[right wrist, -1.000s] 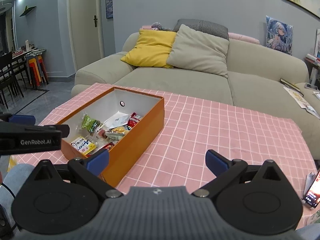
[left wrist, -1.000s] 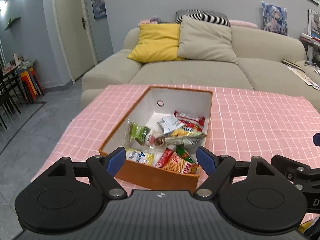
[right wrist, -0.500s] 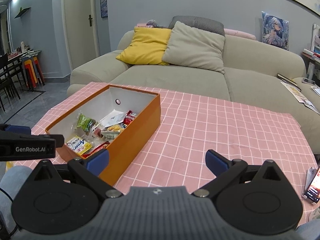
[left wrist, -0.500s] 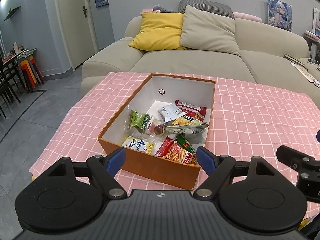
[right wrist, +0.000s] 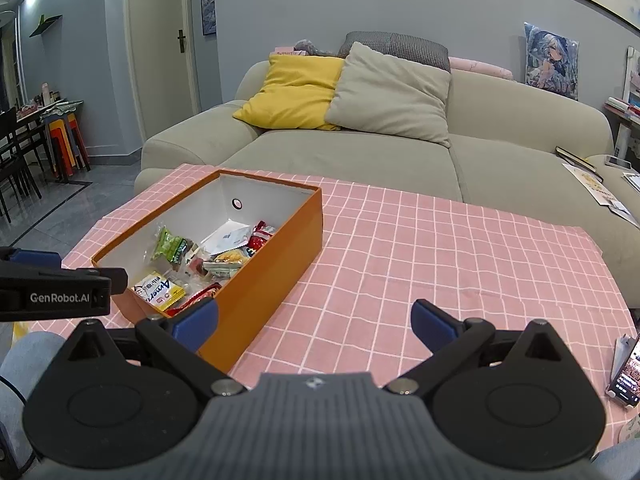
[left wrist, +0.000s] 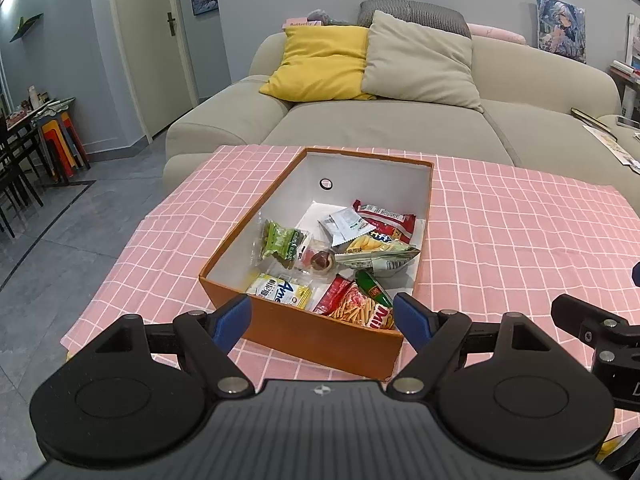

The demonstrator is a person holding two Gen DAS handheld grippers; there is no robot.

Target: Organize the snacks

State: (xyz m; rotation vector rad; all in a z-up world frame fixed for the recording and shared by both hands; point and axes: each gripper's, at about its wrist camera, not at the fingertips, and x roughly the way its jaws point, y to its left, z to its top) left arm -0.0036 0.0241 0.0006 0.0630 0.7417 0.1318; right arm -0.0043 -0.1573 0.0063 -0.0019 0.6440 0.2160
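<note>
An orange box point(left wrist: 320, 336) is seen lying open on the bench point(left wrist: 520, 240), which is covered with a pink checked cloth; its white inside is filled with snack packets. From the left wrist view the contents are looked down upon almost from the near end: a green packet point(left wrist: 280, 242), a white and yellow packet point(left wrist: 280, 290), a red packet of sticks point(left wrist: 356, 308) against the near wall, a crumpled chip bag point(left wrist: 376, 254) and a red wrapper point(left wrist: 386, 218) further in. The left claw point(left wrist: 322, 316) is held wide open and empty, its blue pads framing the near end of the box without touching it.

From the right wrist view the same box point(right wrist: 272, 276) is seen from its long outer side, so that the packets by the near wall are partly hidden. The right claw point(right wrist: 314, 322) is likewise spread open and empty, above bare cloth just beside the box. Only in this view are shown the side of the left claw, marked GenRobot.AI point(right wrist: 60, 298), a phone point(right wrist: 626, 372) at the bench's right edge, and a trouser leg point(right wrist: 24, 360) at the lower left. A grey sofa point(right wrist: 360, 152) with a yellow cushion point(right wrist: 296, 92) is visible behind the bench in both views
</note>
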